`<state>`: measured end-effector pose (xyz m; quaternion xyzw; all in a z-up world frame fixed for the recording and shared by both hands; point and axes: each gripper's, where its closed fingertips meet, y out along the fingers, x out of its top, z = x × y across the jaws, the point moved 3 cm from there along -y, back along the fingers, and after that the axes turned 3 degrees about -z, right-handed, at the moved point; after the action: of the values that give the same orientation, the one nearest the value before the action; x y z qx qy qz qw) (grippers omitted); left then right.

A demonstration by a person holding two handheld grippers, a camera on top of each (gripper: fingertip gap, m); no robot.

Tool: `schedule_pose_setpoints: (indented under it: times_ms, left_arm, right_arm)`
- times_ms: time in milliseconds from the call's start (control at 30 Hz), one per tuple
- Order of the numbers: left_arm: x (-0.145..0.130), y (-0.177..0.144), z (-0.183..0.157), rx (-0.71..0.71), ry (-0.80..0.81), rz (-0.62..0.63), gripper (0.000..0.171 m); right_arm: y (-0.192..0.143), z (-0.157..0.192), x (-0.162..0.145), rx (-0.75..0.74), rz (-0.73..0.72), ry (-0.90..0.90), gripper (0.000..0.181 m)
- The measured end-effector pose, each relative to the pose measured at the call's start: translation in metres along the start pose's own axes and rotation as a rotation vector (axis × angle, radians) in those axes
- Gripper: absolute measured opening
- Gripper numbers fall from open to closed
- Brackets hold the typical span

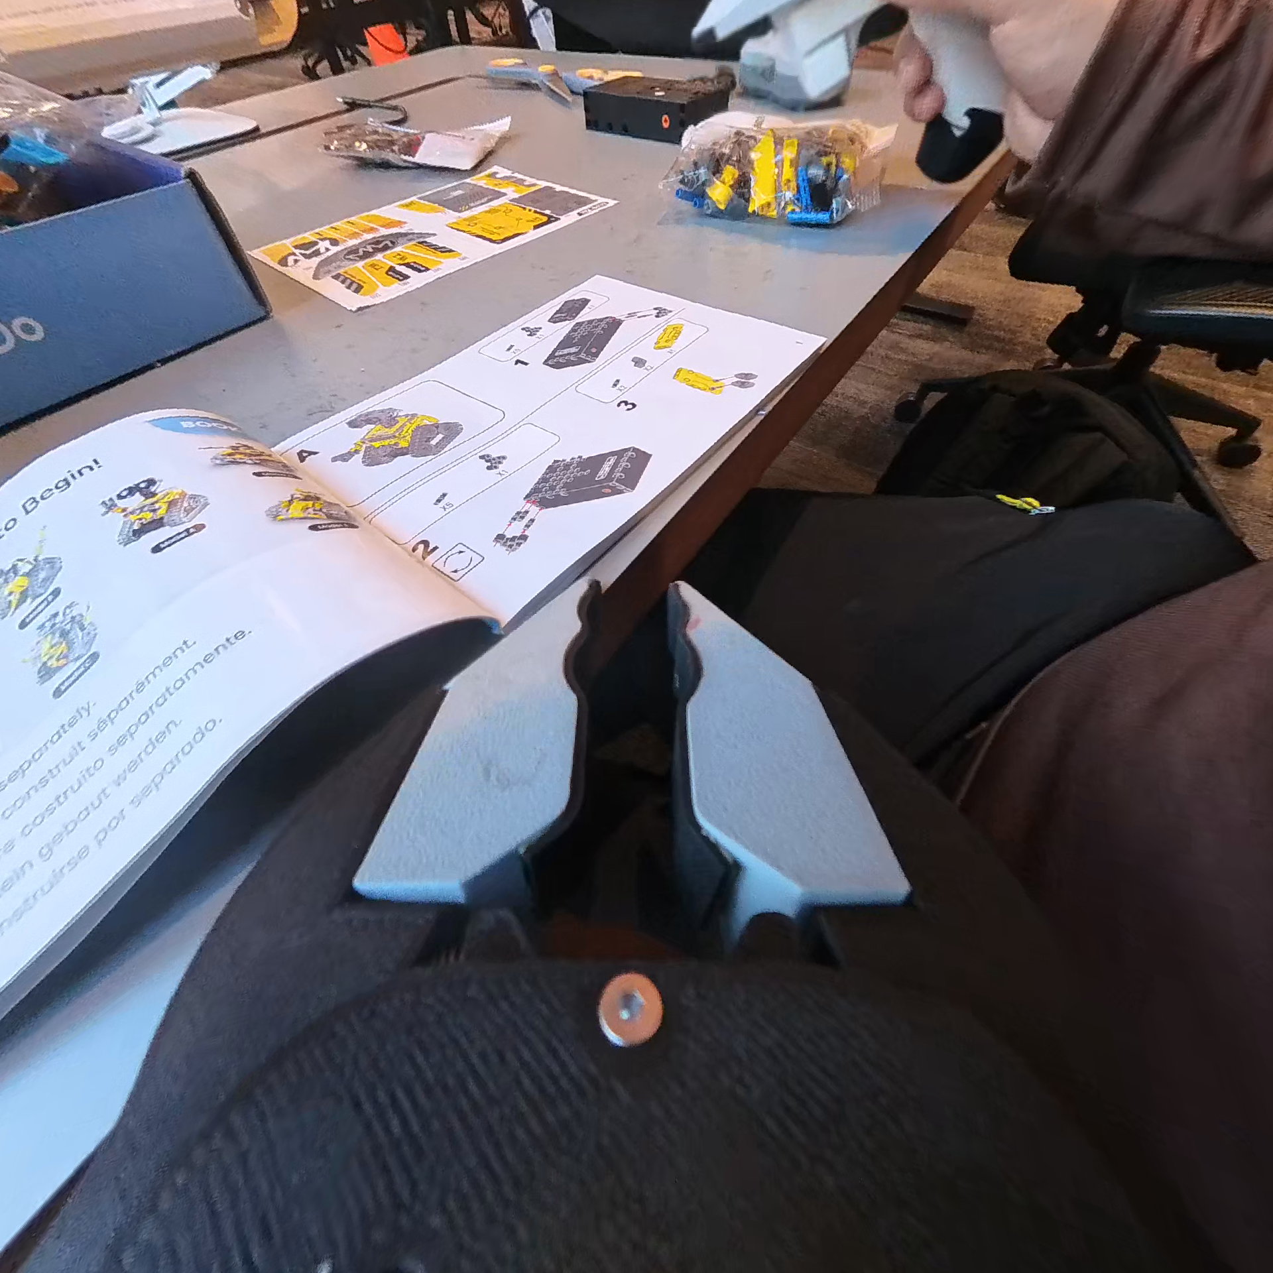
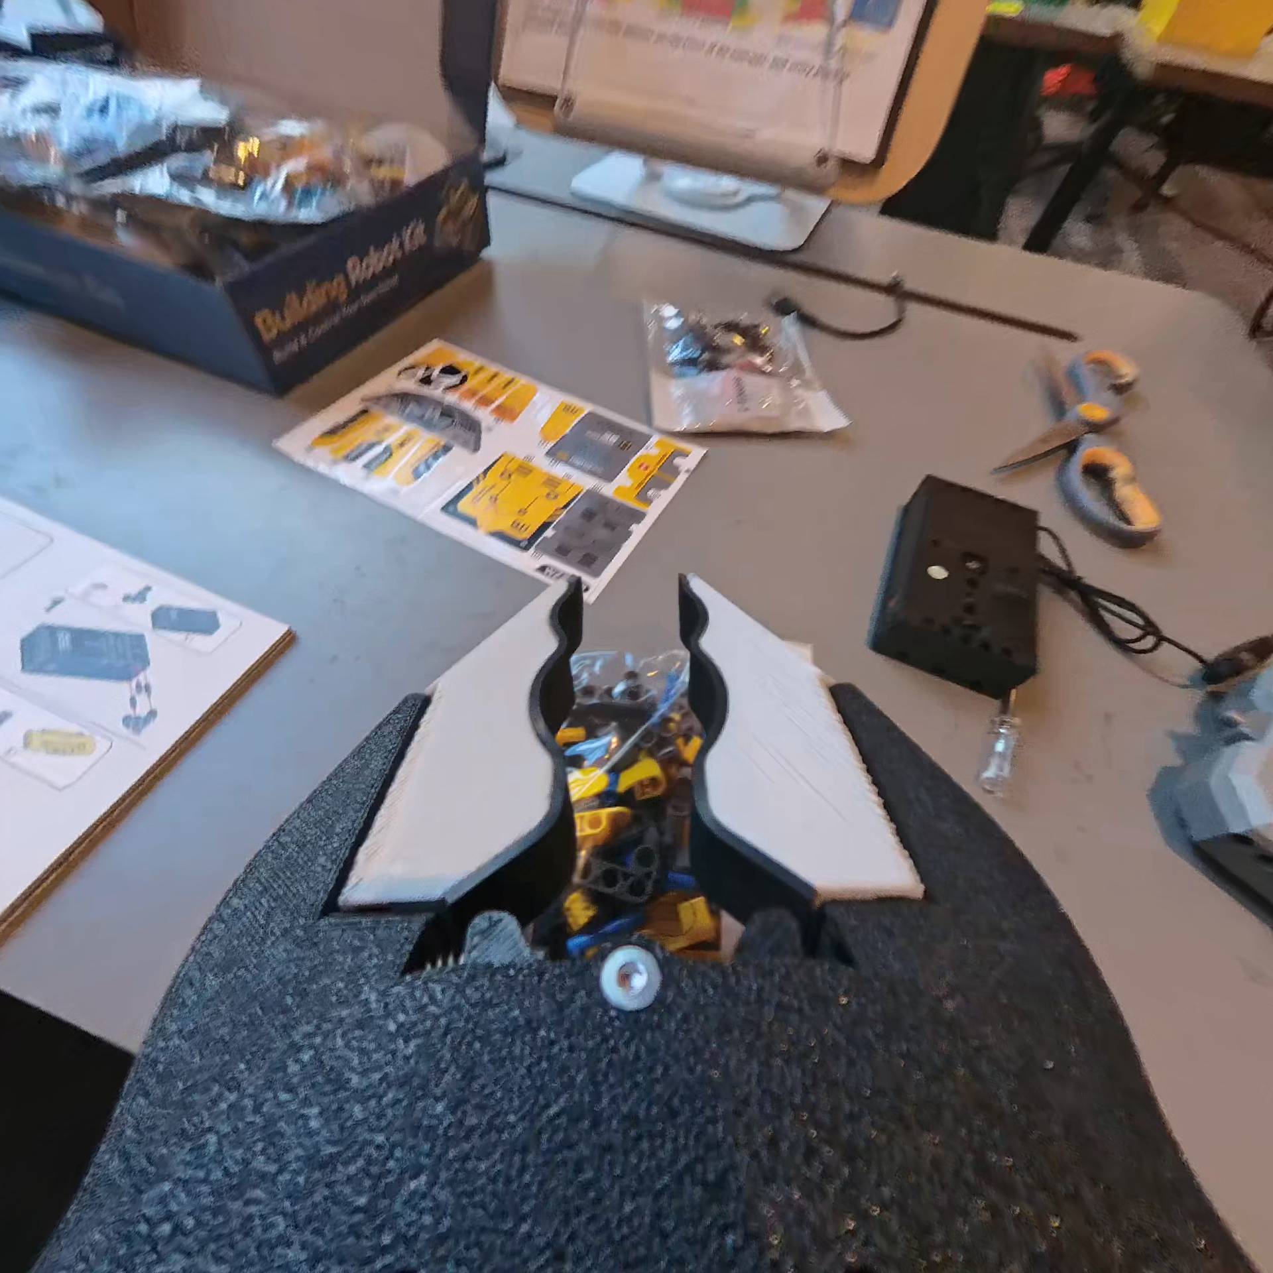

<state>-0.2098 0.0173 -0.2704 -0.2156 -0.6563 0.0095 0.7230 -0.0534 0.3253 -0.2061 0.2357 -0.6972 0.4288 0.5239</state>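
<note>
- Here, the right tongs (image 2: 630, 592) hover parted and empty directly above a clear bag of yellow and blue parts (image 2: 630, 778) on the bench (image 2: 758, 551).
- The left tongs (image 1: 630, 599), slightly parted and empty, sit beside an open booklet (image 1: 482, 441).

Soft daylight — right view somewhat motion-blurred

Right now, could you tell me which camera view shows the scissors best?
The right wrist view: the scissors lie in full on the grey table, beyond the black box, blades and orange-lined handles both visible. The left wrist view shows them only small and far off at the table's far edge.
</note>
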Motion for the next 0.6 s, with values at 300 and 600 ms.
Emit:
schedule_pose_setpoints:
  times_ms: [300,600]
  left_arm:
    - [0.000,0.000,0.000,0.002,0.004,0.001,0.016]
    - [0.000,0.001,-0.001,0.007,0.018,0.004,0.016]
  right_arm:
    - [-0.008,-0.025,0.000,-0.040,-0.081,0.149,0.029]
    - [-0.011,-0.019,0.006,-0.036,-0.120,0.115,0.027]
